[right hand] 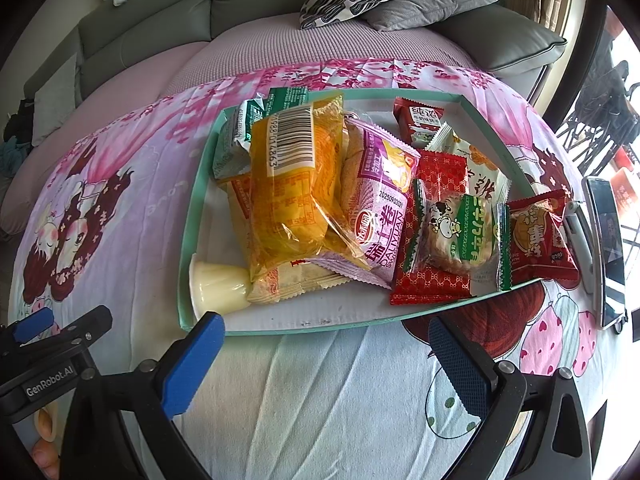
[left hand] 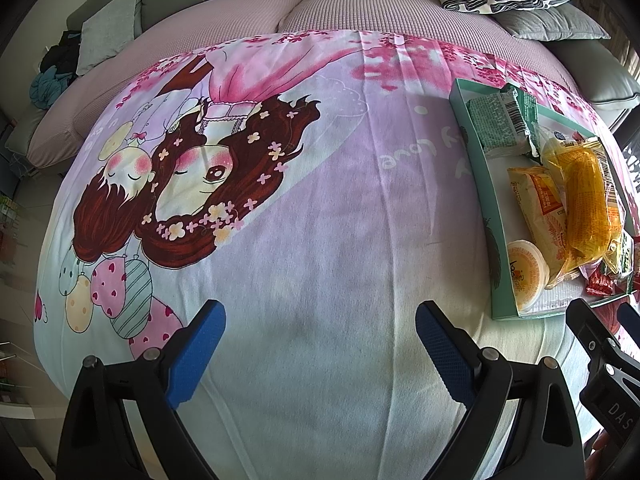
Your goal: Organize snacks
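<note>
Tray [right hand: 208,184]: we see a shallow teal box lid on the cartoon sheet [left hand: 320,240], right of centre; its low rim keeps the packets together.
Snacks: all that we can see lie inside the tray, heaped loosely and overlapping, none out on the sheet.
Yellow cake [right hand: 288,192]: lies on top of the pile, leaning across the purple roll [right hand: 376,208] and an orange packet beneath.
Jelly cup [right hand: 218,286]: on its side in the near left corner, wedged against the rim.
Red packets [right hand: 536,236]: spread along the right side; the outermost overhangs the rim.
Left gripper [left hand: 320,332]: fingers apart and empty, held low over bare sheet, well left of the tray.
Right gripper [right hand: 326,354]: fingers apart and empty, aimed at the tray's near edge, just short of it.
Phone [right hand: 610,248]: beside the tray, on the right.
Stage: we judge that this fits either snacks gathered and finished, or a heap awaiting sorting.
</note>
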`<state>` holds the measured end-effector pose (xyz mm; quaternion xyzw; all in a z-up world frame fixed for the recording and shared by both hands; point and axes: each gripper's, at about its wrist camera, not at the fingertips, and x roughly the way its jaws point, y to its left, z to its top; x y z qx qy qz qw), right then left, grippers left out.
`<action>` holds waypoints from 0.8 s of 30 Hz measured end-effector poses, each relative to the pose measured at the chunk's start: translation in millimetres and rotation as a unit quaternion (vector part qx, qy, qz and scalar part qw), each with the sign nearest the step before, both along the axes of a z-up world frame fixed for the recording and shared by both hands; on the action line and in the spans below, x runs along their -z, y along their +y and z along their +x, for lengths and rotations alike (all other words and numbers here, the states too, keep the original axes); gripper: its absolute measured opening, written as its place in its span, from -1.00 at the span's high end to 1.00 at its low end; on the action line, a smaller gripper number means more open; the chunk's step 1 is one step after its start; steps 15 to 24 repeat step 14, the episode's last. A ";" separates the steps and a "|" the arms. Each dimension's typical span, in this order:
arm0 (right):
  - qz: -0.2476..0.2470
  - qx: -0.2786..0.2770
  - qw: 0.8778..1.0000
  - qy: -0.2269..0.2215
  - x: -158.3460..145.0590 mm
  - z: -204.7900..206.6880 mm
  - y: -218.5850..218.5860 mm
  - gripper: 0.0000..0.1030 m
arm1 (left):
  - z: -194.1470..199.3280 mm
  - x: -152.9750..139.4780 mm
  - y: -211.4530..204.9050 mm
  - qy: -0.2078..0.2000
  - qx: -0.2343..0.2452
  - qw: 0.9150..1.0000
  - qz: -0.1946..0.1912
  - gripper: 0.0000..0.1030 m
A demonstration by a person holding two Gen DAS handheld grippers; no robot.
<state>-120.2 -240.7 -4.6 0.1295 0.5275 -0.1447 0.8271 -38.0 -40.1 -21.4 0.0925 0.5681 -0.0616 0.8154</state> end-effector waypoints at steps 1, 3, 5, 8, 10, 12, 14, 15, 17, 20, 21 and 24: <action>0.000 0.000 1.000 0.000 -0.3 0.4 -0.1 -1.00 | 0.1 0.0 0.0 0.000 0.000 1.000 0.000 -0.86; 0.000 0.000 1.000 0.000 -0.2 0.4 -0.1 -1.00 | 0.1 -0.2 0.3 -0.001 0.000 1.000 -0.001 -0.86; 0.000 0.000 1.000 0.000 0.0 0.2 -0.2 -1.00 | -0.5 -1.2 1.0 -0.005 -0.001 1.000 -0.001 -0.86; 0.000 0.000 1.000 0.000 -0.1 0.1 -0.2 -1.00 | -2.7 -2.1 2.2 -0.007 -0.002 1.000 -0.003 -0.86; 0.000 0.000 1.000 0.000 0.3 -0.1 -0.3 -1.00 | -3.5 -1.4 3.2 -0.006 -0.001 1.000 -0.005 -0.86; 0.000 0.000 1.000 0.000 -0.1 0.3 -0.1 -1.00 | -3.5 -0.5 2.3 -0.004 0.000 1.000 -0.004 -0.86; 0.000 0.000 1.000 0.000 -0.1 0.2 -0.1 -1.00 | -3.2 -0.3 0.8 -0.001 0.000 1.000 -0.003 -0.86; 0.000 0.000 1.000 0.000 -0.1 0.2 -0.1 -1.00 | -3.2 -0.3 0.8 -0.001 0.000 1.000 -0.003 -0.86; 0.000 0.000 1.000 0.000 -0.1 0.2 -0.1 -1.00 | -3.2 -0.3 0.8 -0.001 0.000 1.000 -0.003 -0.86; 0.000 0.000 1.000 0.000 -0.1 0.2 -0.1 -1.00 | -3.2 -0.3 0.8 -0.001 0.000 1.000 -0.003 -0.86; 0.000 0.000 1.000 0.000 -0.1 0.2 -0.1 -1.00 | -3.2 -0.3 0.8 -0.001 0.000 1.000 -0.003 -0.86; 0.000 0.000 1.000 0.000 -0.1 0.2 -0.1 -1.00 | -3.2 -0.3 0.8 -0.001 0.000 1.000 -0.003 -0.86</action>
